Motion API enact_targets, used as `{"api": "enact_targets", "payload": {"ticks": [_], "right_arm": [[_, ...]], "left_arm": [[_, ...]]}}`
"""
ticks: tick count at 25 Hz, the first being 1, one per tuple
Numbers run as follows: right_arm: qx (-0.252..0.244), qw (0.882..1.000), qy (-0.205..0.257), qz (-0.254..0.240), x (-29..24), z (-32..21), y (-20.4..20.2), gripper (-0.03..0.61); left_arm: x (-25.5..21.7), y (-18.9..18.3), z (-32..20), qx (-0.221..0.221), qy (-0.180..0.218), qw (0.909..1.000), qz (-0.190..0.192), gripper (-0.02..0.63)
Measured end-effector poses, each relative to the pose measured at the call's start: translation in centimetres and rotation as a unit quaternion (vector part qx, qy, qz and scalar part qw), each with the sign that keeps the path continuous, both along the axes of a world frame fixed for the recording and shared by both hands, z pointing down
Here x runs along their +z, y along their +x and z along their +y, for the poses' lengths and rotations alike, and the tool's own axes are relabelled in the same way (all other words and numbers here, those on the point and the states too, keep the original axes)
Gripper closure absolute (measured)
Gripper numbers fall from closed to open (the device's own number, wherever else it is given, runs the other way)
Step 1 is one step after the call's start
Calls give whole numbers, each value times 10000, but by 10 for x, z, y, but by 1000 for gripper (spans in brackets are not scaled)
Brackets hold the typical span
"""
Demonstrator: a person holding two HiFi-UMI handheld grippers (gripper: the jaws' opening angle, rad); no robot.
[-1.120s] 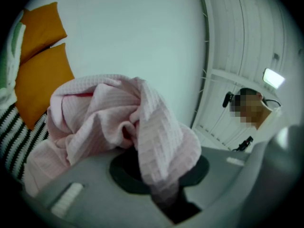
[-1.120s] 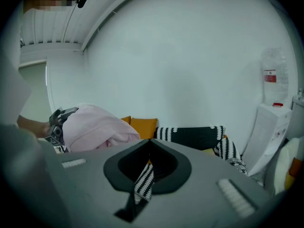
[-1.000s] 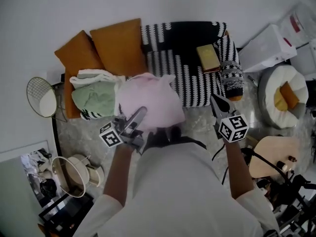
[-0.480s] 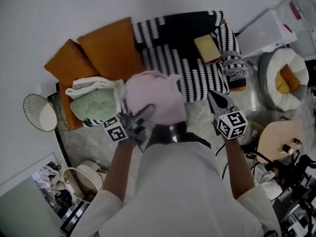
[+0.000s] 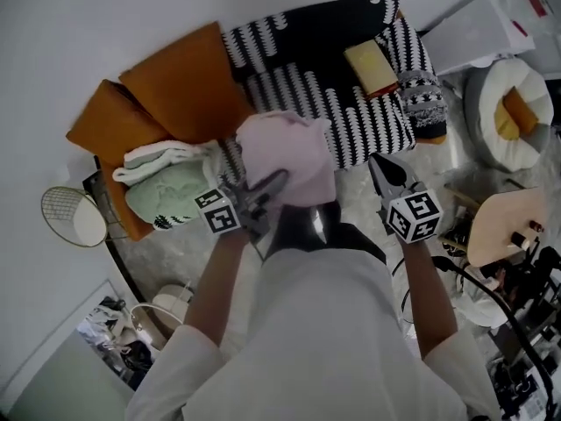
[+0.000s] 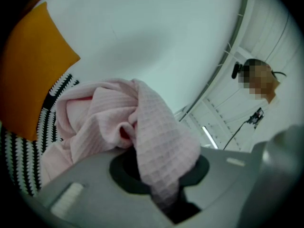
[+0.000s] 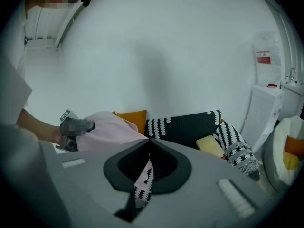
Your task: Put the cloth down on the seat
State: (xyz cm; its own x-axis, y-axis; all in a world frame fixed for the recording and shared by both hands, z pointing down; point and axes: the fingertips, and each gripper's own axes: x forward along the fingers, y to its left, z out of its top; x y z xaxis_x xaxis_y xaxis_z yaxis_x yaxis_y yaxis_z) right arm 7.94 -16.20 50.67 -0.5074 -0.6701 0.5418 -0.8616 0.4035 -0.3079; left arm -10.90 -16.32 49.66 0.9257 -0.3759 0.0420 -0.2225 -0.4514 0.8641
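**Head view: pink cloth carried in over the seat, left tool clamped on it**

A second ago the pink cloth hung at the front edge of the seat. Now it lies further in, over the black-and-white throw that covers the seat, just beside the folded green cloth. The left tool has come forward with it and points roughly level. Whether the cloth already rests on the throw cannot be told from here.

In the left gripper view the jaws are closed on a fold of the cloth. The waffle fabric runs down into the gap between the pads, and the rest bunches up in front of them. The grip looks the same as before.

The right tool has kept its place to the right of the cloth, in front of the seat and angled downward. Its own view shows the jaws drawn together with only a thin slit between them and nothing held. The orange cushions and the yellow book lie where they did.
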Motion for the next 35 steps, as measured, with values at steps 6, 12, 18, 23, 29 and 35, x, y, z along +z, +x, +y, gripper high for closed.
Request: {"api": "enact_targets", "payload": {"ticks": [6,12,18,23,29,35], "right_arm": [[112,9996,-265,59,30,-12,0,574],[266,9980,-572,41,70,-24,6,574],[353,9959,-828,-10,114,-40,5,574],[456,9928,-1105,-68,142,-37,2,574],[529,9894,-1349,-129,176,-27,-3,574],[622,9859,-1540,-216,201,-29,-6,574]], "left_arm": [[59,14,-30,384,-244,9986,-270,518],[123,33,-57,739,-422,9940,-685,518],[203,47,-84,963,-557,9870,-1161,517],[268,48,-96,1044,-813,9794,-1523,515],[335,47,-109,991,-997,9725,-1859,514],[397,49,-125,801,-1358,9654,-2078,504]]}}
